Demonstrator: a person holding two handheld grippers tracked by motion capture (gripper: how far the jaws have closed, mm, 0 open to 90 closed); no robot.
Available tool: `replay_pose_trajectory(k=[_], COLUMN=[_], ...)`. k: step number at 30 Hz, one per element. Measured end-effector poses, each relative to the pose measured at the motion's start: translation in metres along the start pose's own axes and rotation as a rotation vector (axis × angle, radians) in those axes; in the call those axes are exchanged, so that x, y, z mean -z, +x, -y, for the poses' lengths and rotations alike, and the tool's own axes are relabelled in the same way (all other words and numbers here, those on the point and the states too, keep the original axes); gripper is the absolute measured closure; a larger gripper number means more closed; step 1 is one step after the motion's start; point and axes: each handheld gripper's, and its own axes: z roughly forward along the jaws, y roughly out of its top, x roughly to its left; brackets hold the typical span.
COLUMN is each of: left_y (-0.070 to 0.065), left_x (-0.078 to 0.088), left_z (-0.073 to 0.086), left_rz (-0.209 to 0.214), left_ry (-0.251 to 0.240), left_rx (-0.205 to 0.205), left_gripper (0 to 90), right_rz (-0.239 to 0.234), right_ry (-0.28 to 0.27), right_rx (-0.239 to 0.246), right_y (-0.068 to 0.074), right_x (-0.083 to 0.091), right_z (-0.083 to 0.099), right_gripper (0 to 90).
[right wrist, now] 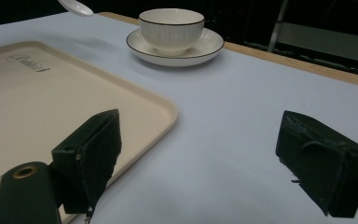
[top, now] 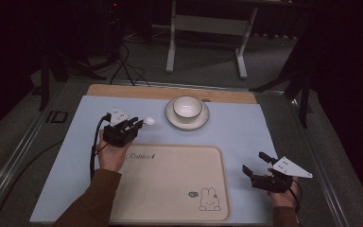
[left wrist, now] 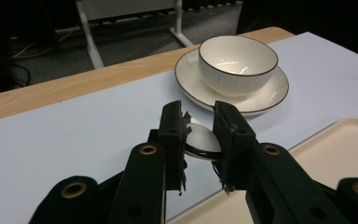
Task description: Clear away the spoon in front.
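Note:
A white spoon (top: 149, 121) is pinched between the jaws of my left gripper (top: 137, 124), held just above the pale blue mat, left of the bowl. In the left gripper view the spoon's bowl (left wrist: 204, 140) pokes out between the jaws of that gripper (left wrist: 200, 116). A white ribbed bowl (top: 187, 107) (left wrist: 237, 58) stands on a white saucer (top: 170, 117) (left wrist: 265, 95) at the back middle. My right gripper (top: 254, 162) (right wrist: 200, 130) hovers open at the front right with nothing between its jaws. The right gripper view also has the bowl (right wrist: 171, 25), saucer (right wrist: 205, 49) and spoon (right wrist: 76, 6).
A cream tray (top: 170, 179) (right wrist: 51, 93) (left wrist: 345, 144) with a rabbit drawing lies at the front middle of the blue mat (top: 236, 132). A wooden table edge (top: 123, 91) runs behind the mat. Desk legs and cables stand on the floor beyond.

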Motion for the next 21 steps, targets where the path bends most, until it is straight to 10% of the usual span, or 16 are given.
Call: replay_pose_trajectory(k=[21], left_y=[0.015], left_x=[0.024], left_z=[0.023], left_rz=[-0.035], left_ry=[0.006], left_rx=[0.038], left_gripper=[74.3], right_rz=[0.009], right_ry=[-0.003], right_rx=[0.001], right_y=[0.0], right_x=[0.004], right_z=[0.001], right_gripper=[13.7])
